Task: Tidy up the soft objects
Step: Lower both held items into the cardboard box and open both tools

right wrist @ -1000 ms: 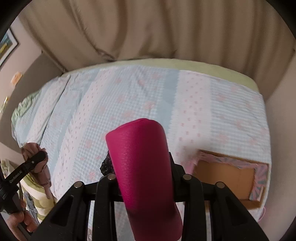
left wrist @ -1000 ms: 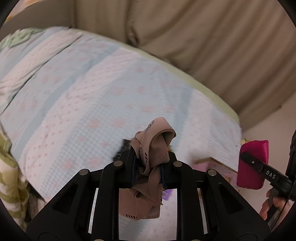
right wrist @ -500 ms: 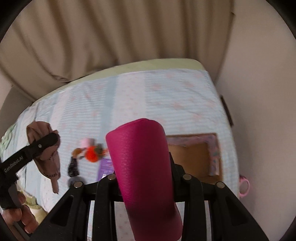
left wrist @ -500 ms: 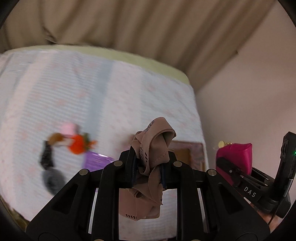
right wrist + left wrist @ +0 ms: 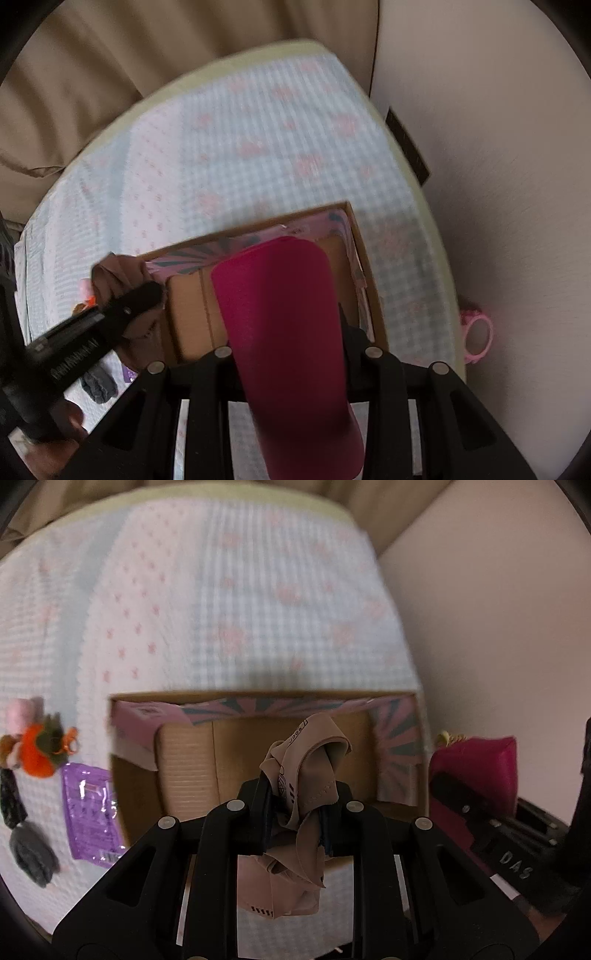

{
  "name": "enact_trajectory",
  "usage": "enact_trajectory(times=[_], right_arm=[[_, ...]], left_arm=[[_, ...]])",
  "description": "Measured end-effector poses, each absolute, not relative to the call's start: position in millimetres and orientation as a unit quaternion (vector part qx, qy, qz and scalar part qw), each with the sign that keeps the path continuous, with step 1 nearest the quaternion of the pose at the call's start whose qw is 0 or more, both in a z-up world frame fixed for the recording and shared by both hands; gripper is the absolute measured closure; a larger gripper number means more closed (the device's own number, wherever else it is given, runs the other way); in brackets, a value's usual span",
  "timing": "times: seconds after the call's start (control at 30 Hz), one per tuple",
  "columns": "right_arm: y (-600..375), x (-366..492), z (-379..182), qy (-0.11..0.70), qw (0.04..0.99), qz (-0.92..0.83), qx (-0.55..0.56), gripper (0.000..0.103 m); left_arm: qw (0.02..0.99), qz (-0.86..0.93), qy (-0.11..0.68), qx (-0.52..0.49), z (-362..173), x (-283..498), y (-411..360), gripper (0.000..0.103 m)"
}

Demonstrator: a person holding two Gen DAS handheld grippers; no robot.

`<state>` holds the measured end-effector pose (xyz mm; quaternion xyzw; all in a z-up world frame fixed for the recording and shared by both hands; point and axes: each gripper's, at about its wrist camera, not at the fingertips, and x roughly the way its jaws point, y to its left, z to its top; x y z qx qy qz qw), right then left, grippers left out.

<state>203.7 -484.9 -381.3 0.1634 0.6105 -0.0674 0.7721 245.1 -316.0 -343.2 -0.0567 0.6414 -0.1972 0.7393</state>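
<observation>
Above the cardboard box (image 5: 192,314), right tool (image 5: 284,332) clamps magenta roll (image 5: 280,314) lengthwise, left tool (image 5: 295,812) clamps beige cloth (image 5: 306,775).

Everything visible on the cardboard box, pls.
The cardboard box is open-topped, brown corrugated inside, with pink-and-teal printed flaps folded inward along its far and right walls. It sits flat on the checked bedspread near the wall-side edge and looks empty where visible. A purple packet lies beside its left wall. Both loaded grippers hover in front, hiding part of the interior.
</observation>
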Motion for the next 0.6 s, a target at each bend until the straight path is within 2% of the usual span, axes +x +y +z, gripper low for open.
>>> enact_trajectory(times=[0.23, 0.37, 0.4, 0.43, 0.47, 0.5, 0.53, 0.57, 0.6], right_arm=[[-491, 231, -450, 0.645, 0.741, -0.050, 0.179, 0.073], [-488, 238, -471, 0.653, 0.733, -0.038, 0.186, 0.073], [-487, 239, -473, 0.655, 0.732, -0.036, 0.184, 0.073], [-485, 240, -474, 0.655, 0.733, -0.034, 0.180, 0.073], [-484, 241, -475, 0.655, 0.735, -0.029, 0.173, 0.069], [-483, 242, -474, 0.654, 0.737, -0.028, 0.167, 0.064], [-484, 243, -474, 0.654, 0.739, -0.032, 0.158, 0.055], [-486, 245, -476, 0.651, 0.741, -0.026, 0.160, 0.029], [-488, 245, -477, 0.649, 0.742, -0.019, 0.166, 0.007]], left_arm=[[0.712, -0.177, 0.680, -0.002, -419, 260, -330, 0.086], [0.709, -0.178, 0.681, 0.042, -436, 262, -335, 0.086], [0.709, -0.180, 0.680, 0.048, -437, 262, -335, 0.083], [0.710, -0.178, 0.679, 0.056, -436, 263, -335, 0.069], [0.709, -0.179, 0.679, 0.064, -436, 263, -335, 0.045], [0.710, -0.178, 0.678, 0.077, -434, 263, -336, 0.035], [0.719, -0.156, 0.668, 0.111, -431, 263, -333, 0.007], [0.722, -0.152, 0.663, 0.126, -432, 263, -329, 0.000], [0.725, -0.160, 0.658, 0.124, -430, 263, -323, 0.000]])
